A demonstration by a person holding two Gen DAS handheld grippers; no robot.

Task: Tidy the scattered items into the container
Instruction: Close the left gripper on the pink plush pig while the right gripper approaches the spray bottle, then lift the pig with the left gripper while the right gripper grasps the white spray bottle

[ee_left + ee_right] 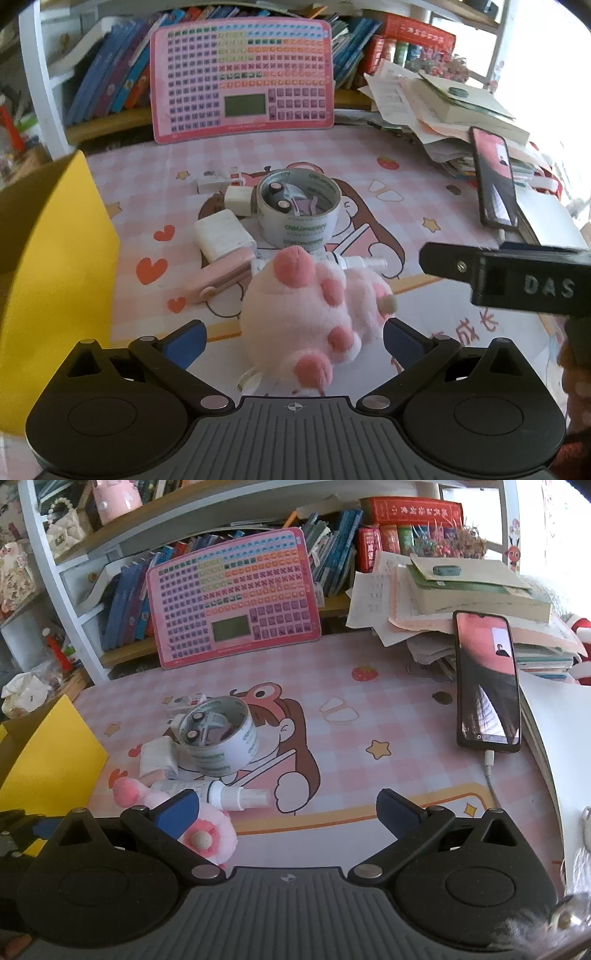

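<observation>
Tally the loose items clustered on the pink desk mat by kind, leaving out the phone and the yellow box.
Plush toy: 1
Tape roll: 1
Toy car inside the tape roll: 1
Spray bottle: 1
White charger blocks: 2
Pink case: 1
Small white box: 1
Total: 8

Spray bottle point(364, 263) half behind plush paw point(306, 314)
</observation>
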